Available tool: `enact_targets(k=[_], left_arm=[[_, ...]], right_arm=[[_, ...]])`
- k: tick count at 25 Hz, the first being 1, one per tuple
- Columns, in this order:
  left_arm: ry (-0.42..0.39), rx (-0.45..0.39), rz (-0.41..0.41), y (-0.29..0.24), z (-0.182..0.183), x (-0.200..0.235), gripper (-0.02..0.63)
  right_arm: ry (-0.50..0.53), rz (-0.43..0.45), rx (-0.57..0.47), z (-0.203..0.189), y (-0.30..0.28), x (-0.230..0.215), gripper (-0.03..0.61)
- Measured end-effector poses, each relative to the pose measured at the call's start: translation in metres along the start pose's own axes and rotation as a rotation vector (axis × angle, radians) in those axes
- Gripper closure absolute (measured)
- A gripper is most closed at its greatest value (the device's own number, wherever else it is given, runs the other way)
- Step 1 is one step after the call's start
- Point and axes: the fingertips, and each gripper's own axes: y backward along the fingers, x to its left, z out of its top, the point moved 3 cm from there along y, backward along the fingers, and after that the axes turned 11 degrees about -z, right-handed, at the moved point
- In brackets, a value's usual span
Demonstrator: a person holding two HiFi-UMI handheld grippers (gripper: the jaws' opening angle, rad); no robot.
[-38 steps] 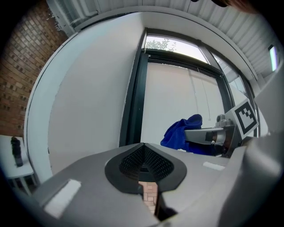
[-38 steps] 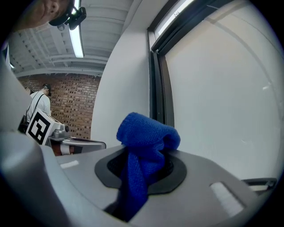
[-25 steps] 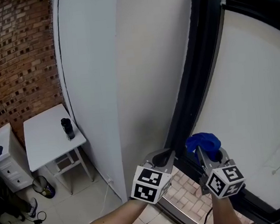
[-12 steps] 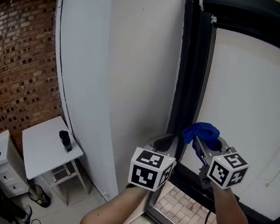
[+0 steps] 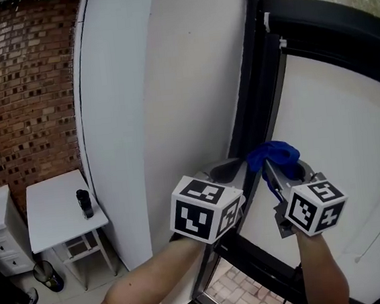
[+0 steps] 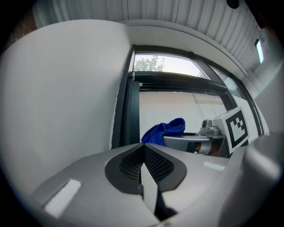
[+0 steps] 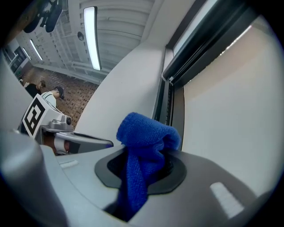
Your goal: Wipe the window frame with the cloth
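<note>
Table (image 5: 50, 206) head view only; right gripper (image 7: 144, 170) pinches cloth (image 7: 148, 133).

Left hand-held gripper (image 6: 143, 148) closed (empty) — right (image 7: 147, 160) pinches cloth (image 7: 146, 131).

Soft, even daylight comes through the pale pane (image 5: 350, 138) and washes the white wall (image 5: 129, 87), while the window frame (image 5: 251, 108) reads near black against it and the brick wall (image 5: 14, 85) sits dimmer. Both gripper views bend hard at the rims, with corners vignetted to black; the blue cloth (image 7: 146, 133) is crisp, but the foreground nearest each lens goes soft. Up top in the right gripper view, a ceiling strip light (image 7: 91, 35) glares, slightly blown out.
</note>
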Motion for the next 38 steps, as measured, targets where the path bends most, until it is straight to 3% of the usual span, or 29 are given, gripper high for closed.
enact_targets(k=[5,15,20,25,38], left_arm=[[-0.026,0.012,-0.032,-0.011,0.009,-0.001,0.624],[-0.025,-0.047,-0.008,-0.043,0.057,0.021,0.626],[-0.066,-0.074,0.025,-0.045,0.078,0.029,0.624],[-0.058,-0.096,-0.012,-0.055,0.101,0.03,0.624],[-0.075,-0.091,-0.003,-0.072,0.133,0.037,0.624]], right_arm=[[0.021,-0.02,-0.018,0.02,-0.008,-0.003,0.489],[0.097,-0.061,-0.106,0.112,-0.044,-0.021,0.489],[0.097,-0.073,-0.151,0.147,-0.056,-0.026,0.489],[0.077,-0.079,-0.167,0.168,-0.074,-0.036,0.489],[0.092,-0.108,-0.205,0.232,-0.095,-0.03,0.489]])
